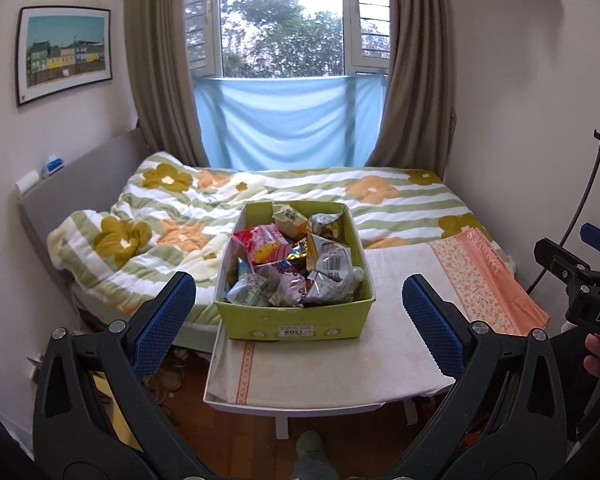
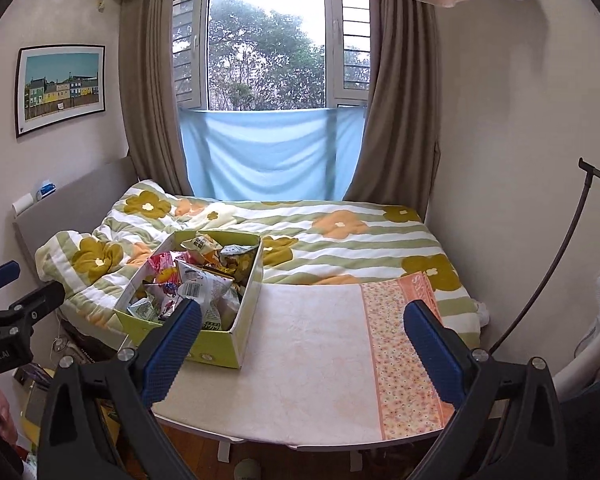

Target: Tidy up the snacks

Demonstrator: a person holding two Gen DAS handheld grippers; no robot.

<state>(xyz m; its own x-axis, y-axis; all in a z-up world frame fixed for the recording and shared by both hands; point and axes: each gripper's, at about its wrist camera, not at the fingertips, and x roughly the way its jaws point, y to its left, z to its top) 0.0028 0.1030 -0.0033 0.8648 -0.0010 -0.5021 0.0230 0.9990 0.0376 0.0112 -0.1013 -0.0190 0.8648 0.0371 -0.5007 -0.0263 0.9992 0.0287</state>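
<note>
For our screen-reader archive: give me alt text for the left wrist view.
A green box crammed with snack packets sits on a cloth-covered table against a flower-patterned bed, framed by the open left gripper. The right gripper shows at the right edge.

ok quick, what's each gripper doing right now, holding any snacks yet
Left gripper: open, holding nothing, held short of the green snack box.
Right gripper: open, holding nothing, over the bare part of the table.

Lower snack packets (image 1: pixel 288 280) buried in box (image 1: pixel 292 322); right gripper (image 1: pixel 580 276) cut off at frame edge, jaws unseen.
</note>
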